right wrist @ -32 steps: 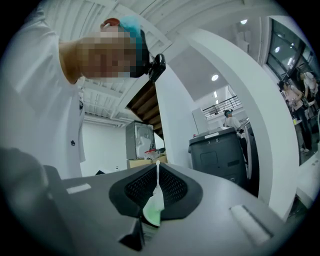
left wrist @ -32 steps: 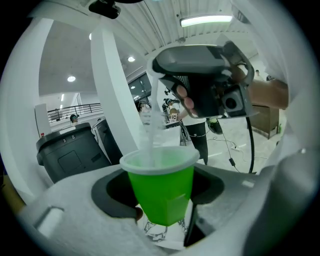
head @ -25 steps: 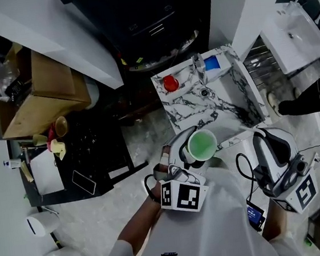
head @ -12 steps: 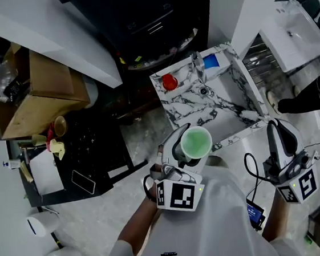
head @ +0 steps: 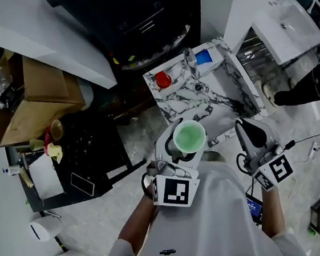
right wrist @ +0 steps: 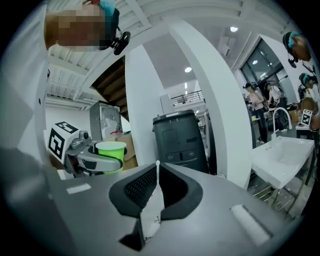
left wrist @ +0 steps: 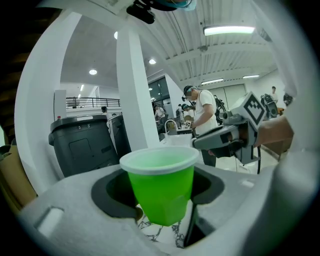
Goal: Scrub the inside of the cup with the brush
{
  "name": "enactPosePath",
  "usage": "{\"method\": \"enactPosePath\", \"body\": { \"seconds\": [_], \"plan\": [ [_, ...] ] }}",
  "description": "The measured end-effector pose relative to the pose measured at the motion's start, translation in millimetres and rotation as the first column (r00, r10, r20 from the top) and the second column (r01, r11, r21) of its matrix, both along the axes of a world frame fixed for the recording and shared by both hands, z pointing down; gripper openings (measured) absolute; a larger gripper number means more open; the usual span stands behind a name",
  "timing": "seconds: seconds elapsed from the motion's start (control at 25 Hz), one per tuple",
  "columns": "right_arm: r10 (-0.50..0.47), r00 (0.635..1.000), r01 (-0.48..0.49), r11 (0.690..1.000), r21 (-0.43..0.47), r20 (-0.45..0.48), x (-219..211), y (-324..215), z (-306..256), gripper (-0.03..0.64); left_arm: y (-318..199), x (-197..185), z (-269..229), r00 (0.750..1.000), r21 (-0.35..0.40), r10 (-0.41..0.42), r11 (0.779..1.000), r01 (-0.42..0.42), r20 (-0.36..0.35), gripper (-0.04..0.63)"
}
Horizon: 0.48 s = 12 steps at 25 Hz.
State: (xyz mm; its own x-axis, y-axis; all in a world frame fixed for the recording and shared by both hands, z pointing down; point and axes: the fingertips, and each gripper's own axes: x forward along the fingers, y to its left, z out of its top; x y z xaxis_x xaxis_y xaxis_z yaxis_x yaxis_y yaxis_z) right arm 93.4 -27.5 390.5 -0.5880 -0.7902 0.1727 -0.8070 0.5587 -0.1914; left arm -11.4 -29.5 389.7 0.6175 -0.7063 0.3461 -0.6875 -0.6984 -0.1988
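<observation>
A green plastic cup [head: 188,137] with a white rim stands upright between the jaws of my left gripper [head: 180,146], which is shut on it. The left gripper view shows the cup [left wrist: 160,185] pinched at its lower body, and its inside cannot be seen there. My right gripper [head: 245,130] hovers to the right of the cup, near the front edge of the marble table [head: 214,104]. Its jaws are together, with only a thin pale seam between them [right wrist: 152,200]. A slim clear brush-like thing [head: 189,64] lies at the table's back.
A red item [head: 163,80] and a blue item [head: 203,57] lie on the marble table. A black bin [head: 130,13] stands behind it and a white sink [head: 286,24] is at the right. A cardboard box [head: 36,98] and a black cart [head: 88,155] are at the left.
My right gripper has swung left and upward, from beside my body to the table's front edge. The left gripper with the cup has drifted slightly up and left.
</observation>
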Motion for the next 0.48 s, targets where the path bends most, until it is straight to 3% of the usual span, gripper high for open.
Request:
{"method": "enactPosePath", "body": {
  "seconds": [0.48],
  "plan": [
    [-0.098, 0.995, 0.098, 0.995, 0.019, -0.026, -29, -8, -15, 0.021, -5, 12, 0, 0.999, 0.034, 0.049, 0.998, -0.049, -0.012, 0.285]
  ]
}}
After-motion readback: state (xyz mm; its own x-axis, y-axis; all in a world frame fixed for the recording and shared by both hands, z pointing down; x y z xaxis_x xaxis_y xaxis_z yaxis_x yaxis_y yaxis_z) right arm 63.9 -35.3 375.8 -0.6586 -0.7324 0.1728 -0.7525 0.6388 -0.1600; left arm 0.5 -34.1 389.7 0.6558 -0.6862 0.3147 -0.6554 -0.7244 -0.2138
